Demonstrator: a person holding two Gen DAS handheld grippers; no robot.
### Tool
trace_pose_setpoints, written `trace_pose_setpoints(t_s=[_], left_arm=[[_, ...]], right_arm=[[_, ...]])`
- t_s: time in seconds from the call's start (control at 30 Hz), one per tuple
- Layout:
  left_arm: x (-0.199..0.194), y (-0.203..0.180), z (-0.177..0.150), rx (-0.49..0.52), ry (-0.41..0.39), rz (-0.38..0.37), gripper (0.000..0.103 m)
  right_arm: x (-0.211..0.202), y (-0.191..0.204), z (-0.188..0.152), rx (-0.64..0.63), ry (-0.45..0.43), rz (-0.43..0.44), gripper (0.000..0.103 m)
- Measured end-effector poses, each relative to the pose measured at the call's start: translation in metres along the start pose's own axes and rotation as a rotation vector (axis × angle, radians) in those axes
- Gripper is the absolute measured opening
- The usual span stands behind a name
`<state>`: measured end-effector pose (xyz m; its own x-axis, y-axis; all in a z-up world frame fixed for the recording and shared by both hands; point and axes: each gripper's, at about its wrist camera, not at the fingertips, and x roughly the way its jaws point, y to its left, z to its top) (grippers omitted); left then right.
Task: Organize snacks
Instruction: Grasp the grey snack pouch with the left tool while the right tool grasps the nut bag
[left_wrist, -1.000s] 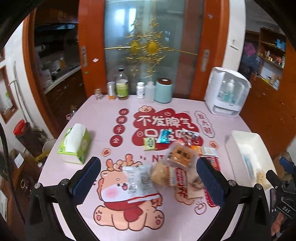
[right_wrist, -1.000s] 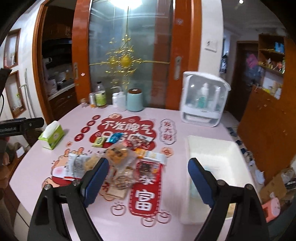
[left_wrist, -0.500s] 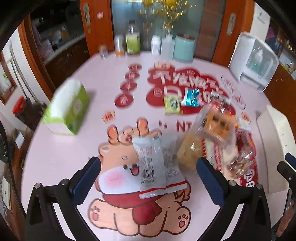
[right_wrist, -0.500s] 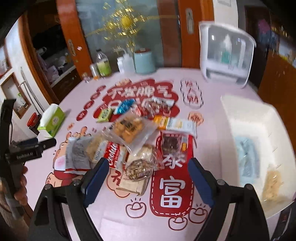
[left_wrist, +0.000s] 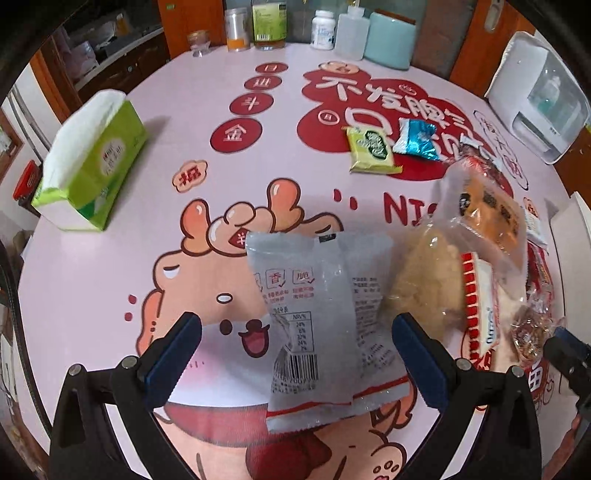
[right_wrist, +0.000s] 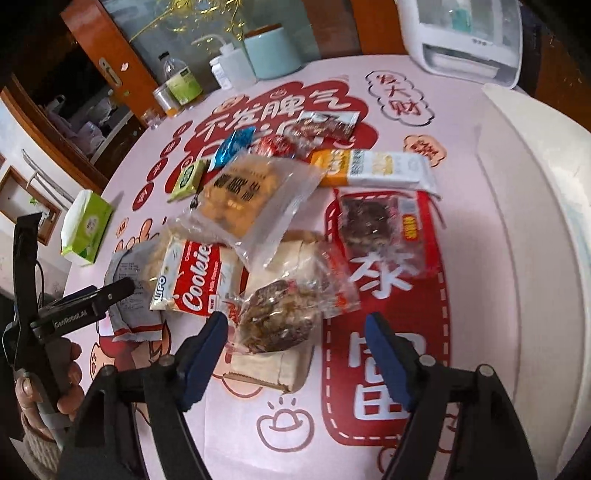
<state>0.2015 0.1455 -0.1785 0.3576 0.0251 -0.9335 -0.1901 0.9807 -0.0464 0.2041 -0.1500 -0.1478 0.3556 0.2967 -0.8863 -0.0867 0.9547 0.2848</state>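
Note:
A pile of snack packets lies on the pink table. My left gripper (left_wrist: 295, 354) is open, its jaws on either side of a grey packet (left_wrist: 325, 314) lying flat. Beside it lie a cookie pack (left_wrist: 476, 295) and an orange biscuit bag (left_wrist: 487, 214). My right gripper (right_wrist: 295, 350) is open, low over a clear bag of dark nut clusters (right_wrist: 280, 317). Around it lie the red Cookies pack (right_wrist: 199, 280), the orange biscuit bag (right_wrist: 240, 192), a white-orange bar (right_wrist: 373, 170) and a dark brownie pack (right_wrist: 373, 225). A white bin (right_wrist: 535, 206) stands to the right.
A green tissue box (left_wrist: 92, 158) stands at the left. Bottles and a teal jar (left_wrist: 391, 40) line the far edge. A white appliance (left_wrist: 539, 96) sits at the far right. A green packet (left_wrist: 369, 147) and a blue packet (left_wrist: 417, 140) lie mid-table.
Both grippers have moved down and forward, close to the snacks. The left one now straddles the grey packet; the right one is over the nut cluster bag.

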Motion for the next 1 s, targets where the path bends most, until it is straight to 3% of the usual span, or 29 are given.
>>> trace_pose_setpoints(t_s=[0.37, 0.47, 0.6, 0.8, 1.0], left_arm=[[0.019, 0.002, 0.005, -0.043, 0.026, -0.019, 0.101], [0.023, -0.001, 0.004, -0.040, 0.026, -0.007, 0.087], [0.018, -0.008, 0.005, -0.028, 0.003, -0.037, 0.057], [0.003, -0.013, 0.000, -0.031, -0.028, -0.030, 0.042], [-0.037, -0.014, -0.018, -0.028, -0.079, -0.055, 0.040]], right_arm=[[0.022, 0.012, -0.006, -0.046, 0.049, -0.009, 0.042], [0.022, 0.014, -0.007, -0.049, 0.045, -0.006, 0.039], [0.019, 0.015, -0.009, -0.061, 0.023, -0.031, 0.038], [0.007, 0.013, -0.014, -0.063, -0.009, -0.010, 0.038], [-0.018, 0.013, -0.023, -0.066, -0.066, 0.023, 0.038]])
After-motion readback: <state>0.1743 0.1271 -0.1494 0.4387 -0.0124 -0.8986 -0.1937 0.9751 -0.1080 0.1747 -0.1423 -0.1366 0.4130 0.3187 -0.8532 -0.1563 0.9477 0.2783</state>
